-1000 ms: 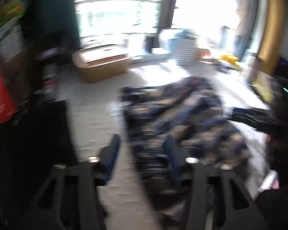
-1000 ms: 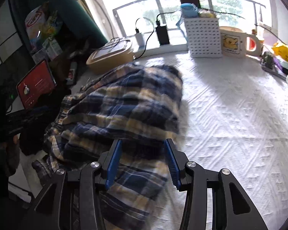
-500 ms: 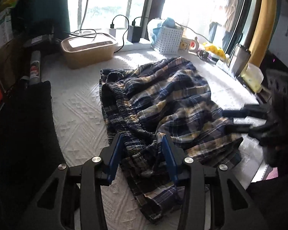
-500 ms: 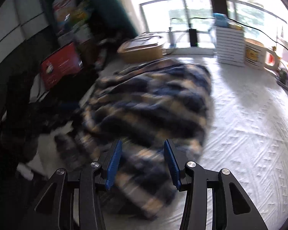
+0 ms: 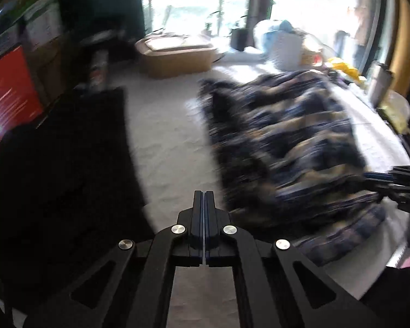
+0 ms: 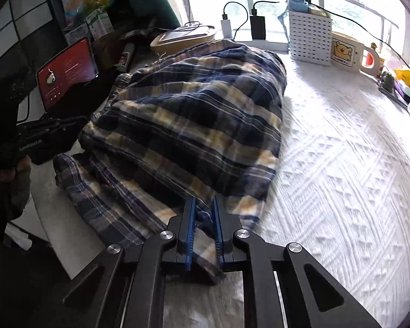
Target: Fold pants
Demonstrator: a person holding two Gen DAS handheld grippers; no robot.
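One bear-printed mug stands behind plaid pants.

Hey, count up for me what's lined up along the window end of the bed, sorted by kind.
Chargers: 2
White perforated basket: 1
Bear mug: 1
Tan lidded box: 1
Total: 5

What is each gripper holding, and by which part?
Right gripper: plaid pants, pinched at the near fabric edge. Left gripper: shut on nothing, beside the pants.
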